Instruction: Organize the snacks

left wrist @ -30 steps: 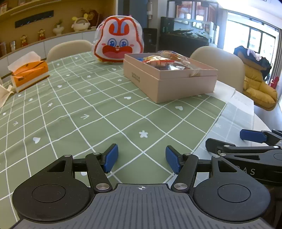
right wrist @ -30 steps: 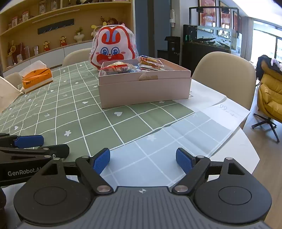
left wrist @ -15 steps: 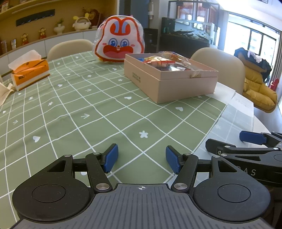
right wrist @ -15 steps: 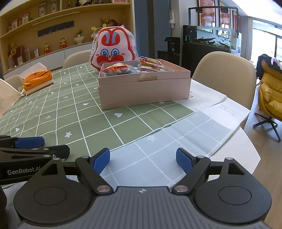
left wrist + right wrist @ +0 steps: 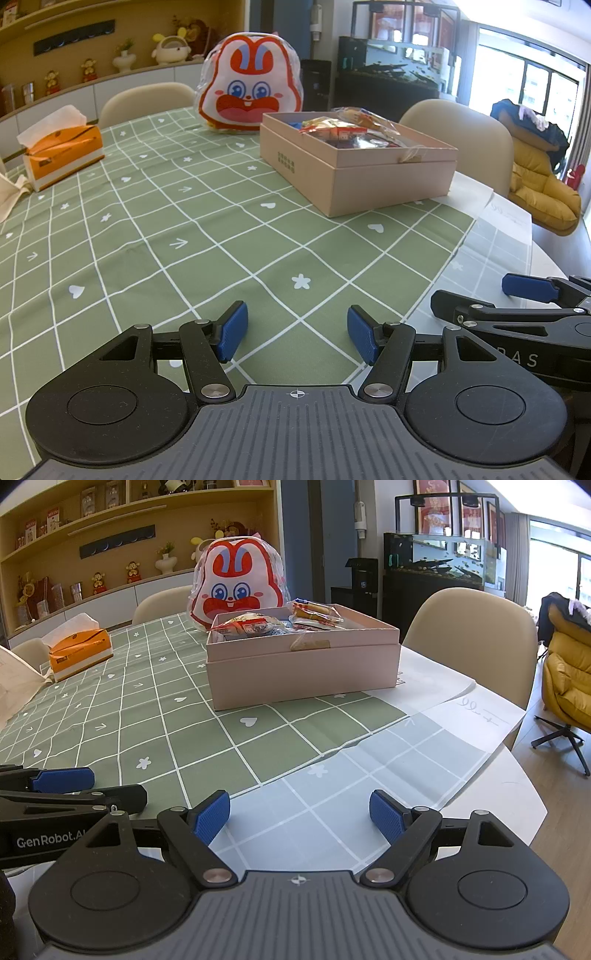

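Note:
A pink cardboard box [image 5: 373,177] stands on the green checked tablecloth, also in the right wrist view [image 5: 303,672]. Several wrapped snacks [image 5: 343,129] lie inside it, seen too from the right wrist [image 5: 258,626]. A rabbit-face snack bag [image 5: 251,96] stands upright behind the box, also in the right wrist view [image 5: 240,583]. My left gripper [image 5: 295,332] is open and empty, low over the cloth near the table's front. My right gripper [image 5: 299,816] is open and empty beside it, and shows at the right of the left wrist view [image 5: 517,314].
An orange tissue box [image 5: 62,151] sits at the far left of the table. A white paper sheet [image 5: 472,716] lies at the table's right edge. Beige chairs [image 5: 469,638] stand around the table. A yellow armchair [image 5: 569,679] stands at the right.
Both grippers have risen and tilted slightly, so the box and bag sit a little lower in view. Jaws stay open.

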